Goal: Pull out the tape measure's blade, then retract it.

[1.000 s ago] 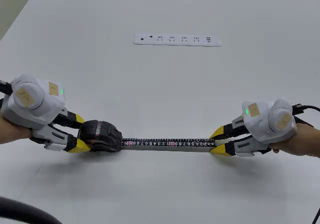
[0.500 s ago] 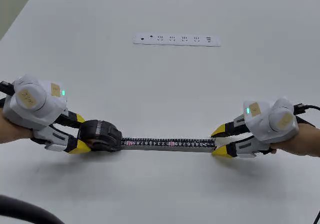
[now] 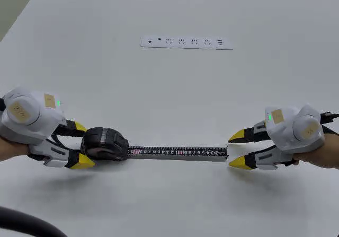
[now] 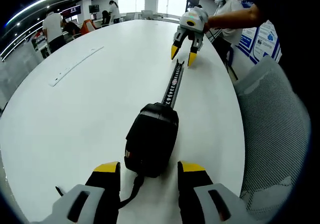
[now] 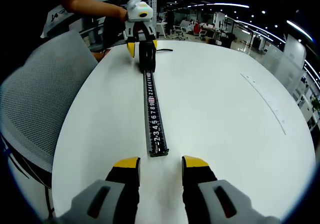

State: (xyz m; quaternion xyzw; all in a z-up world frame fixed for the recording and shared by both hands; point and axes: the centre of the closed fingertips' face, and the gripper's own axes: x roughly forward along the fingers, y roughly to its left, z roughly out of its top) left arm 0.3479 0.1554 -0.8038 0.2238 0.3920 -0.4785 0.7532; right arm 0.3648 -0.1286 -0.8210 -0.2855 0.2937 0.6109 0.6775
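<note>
Black tape measure (image 3: 106, 143) lies on the white table (image 3: 175, 88) at near left, its rear clasped between the yellow-tipped jaws of the left gripper (image 3: 82, 143). The blade (image 3: 177, 152) runs out flat to the right. Its end lies just short of the right gripper (image 3: 237, 149), whose jaws stand apart, holding nothing. A power strip (image 3: 186, 42) lies at the far middle, well apart.

Table (image 3: 169, 88) bare all round blade (image 3: 180, 152) and case (image 3: 105, 143). Strip (image 3: 186, 42) well apart, far side. Right gripper (image 3: 233, 151) jaws spread, just clear of blade tip. Left gripper (image 3: 83, 144) clamps case. Mesh chair (image 4: 270, 114) blocks near table edge.
</note>
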